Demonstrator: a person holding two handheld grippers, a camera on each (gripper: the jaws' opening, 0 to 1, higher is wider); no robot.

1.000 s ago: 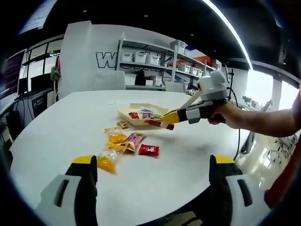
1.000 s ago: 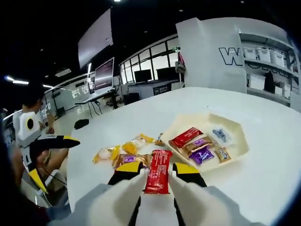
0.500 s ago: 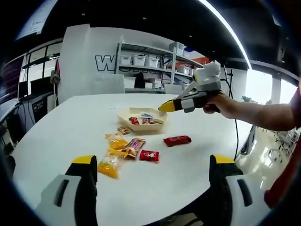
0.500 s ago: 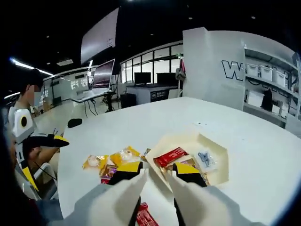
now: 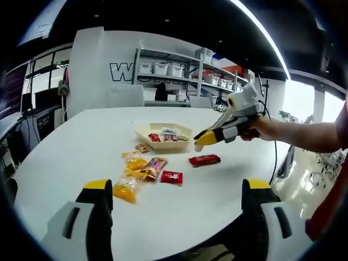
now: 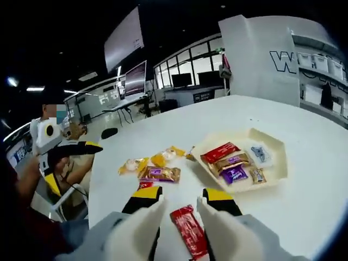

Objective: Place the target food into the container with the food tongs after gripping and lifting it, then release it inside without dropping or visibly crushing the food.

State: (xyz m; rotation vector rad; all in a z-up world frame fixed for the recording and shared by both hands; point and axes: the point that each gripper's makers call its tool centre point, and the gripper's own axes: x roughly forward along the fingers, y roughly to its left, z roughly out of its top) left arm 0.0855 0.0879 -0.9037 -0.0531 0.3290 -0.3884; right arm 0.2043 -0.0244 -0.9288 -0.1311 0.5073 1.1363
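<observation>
Since a second ago, when our right gripper [image 6: 179, 204] clamped the red bar [image 6: 189, 230], the bar has dropped onto the table [image 5: 81, 147] short of the tray [image 5: 145, 134]. We judge that a failed placement needing a re-grip. Now its jaws stand apart over the bar; our left gripper [image 5: 176, 190] hangs open, empty. Loose snacks [image 5: 144, 167] lie beside the tray; shelving [image 5: 174, 70] lines the far wall.

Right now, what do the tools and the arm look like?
Both tools have white bodies, black inner faces and yellow tips: left tool, right tool. Seen from the left gripper view, the right tool has a white box on top and a dark cable trailing behind. A red sleeve shows at the shoulder.
</observation>
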